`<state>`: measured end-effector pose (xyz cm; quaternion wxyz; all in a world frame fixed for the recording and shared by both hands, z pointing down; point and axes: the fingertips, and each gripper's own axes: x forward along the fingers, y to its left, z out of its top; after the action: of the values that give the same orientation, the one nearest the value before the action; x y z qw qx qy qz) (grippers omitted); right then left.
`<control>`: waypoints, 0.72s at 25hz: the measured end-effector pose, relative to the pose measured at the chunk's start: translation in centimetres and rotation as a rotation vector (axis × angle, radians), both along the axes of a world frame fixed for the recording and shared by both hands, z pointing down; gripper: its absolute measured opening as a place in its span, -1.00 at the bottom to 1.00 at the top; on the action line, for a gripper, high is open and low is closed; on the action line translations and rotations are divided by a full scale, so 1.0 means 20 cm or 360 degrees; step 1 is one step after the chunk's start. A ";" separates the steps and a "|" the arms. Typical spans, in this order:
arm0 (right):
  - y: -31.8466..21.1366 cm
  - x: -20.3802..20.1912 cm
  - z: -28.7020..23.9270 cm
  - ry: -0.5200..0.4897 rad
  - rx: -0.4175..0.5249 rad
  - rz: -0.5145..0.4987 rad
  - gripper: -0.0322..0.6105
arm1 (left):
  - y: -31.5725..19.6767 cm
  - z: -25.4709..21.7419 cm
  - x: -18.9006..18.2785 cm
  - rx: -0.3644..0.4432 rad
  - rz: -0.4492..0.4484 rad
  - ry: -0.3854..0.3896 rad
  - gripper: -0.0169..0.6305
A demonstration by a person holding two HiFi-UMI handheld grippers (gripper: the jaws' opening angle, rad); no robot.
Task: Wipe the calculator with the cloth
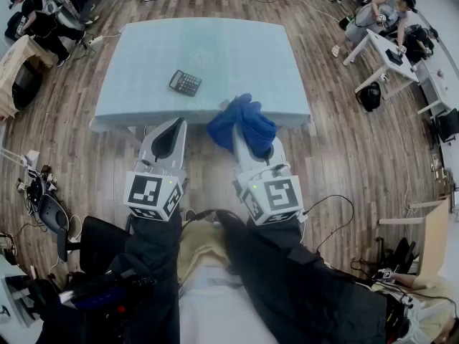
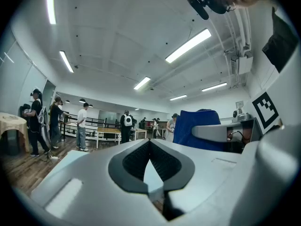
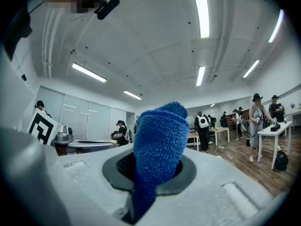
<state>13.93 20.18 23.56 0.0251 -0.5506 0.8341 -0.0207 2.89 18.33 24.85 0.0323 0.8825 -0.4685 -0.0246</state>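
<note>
The dark calculator (image 1: 185,82) lies flat on the pale blue table (image 1: 244,56), left of its middle and near the front edge. My right gripper (image 1: 242,129) is shut on a blue cloth (image 1: 242,122), which bunches up over its tips above the table's front edge. In the right gripper view the cloth (image 3: 157,140) stands up between the jaws and hides the calculator. My left gripper (image 1: 174,123) is shut with nothing in it, held just short of the table edge, below the calculator. In the left gripper view the cloth (image 2: 200,127) shows to the right.
Wooden floor surrounds the table. White desks (image 1: 387,49) with people stand at the back right, and more people at the back left (image 1: 43,13). A wheeled stand with cables (image 1: 39,192) is on the left. Both grippers point up and away from the tabletop.
</note>
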 end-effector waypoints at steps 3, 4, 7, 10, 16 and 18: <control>0.01 -0.01 0.00 0.0014 0.0010 0.0000 -0.74 | 0.01 0.01 0.00 0.0000 0.0004 0.0000 -0.98; 0.01 -0.01 0.00 0.0016 0.0010 -0.0001 -0.74 | 0.01 0.01 0.00 0.0000 0.0005 0.0001 -0.98; 0.03 -0.02 0.00 0.0022 0.0007 -0.0002 -0.74 | 0.02 0.01 0.00 0.0002 0.0007 0.0001 -0.98; 0.03 -0.03 0.01 0.0029 0.0016 -0.0001 -0.73 | 0.03 0.02 -0.01 -0.0003 0.0012 0.0003 -0.98; 0.03 -0.05 0.01 -0.0003 0.0031 -0.0015 -0.72 | 0.00 0.05 -0.03 -0.0023 0.0005 0.0009 -0.98; 0.02 -0.06 0.02 -0.0009 0.0021 -0.0009 -0.72 | 0.00 0.06 -0.06 -0.0033 -0.0002 0.0009 -0.98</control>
<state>12.69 20.60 23.99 0.0312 -0.5481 0.8356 -0.0167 1.68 18.25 25.99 0.0428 0.8818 -0.4692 -0.0222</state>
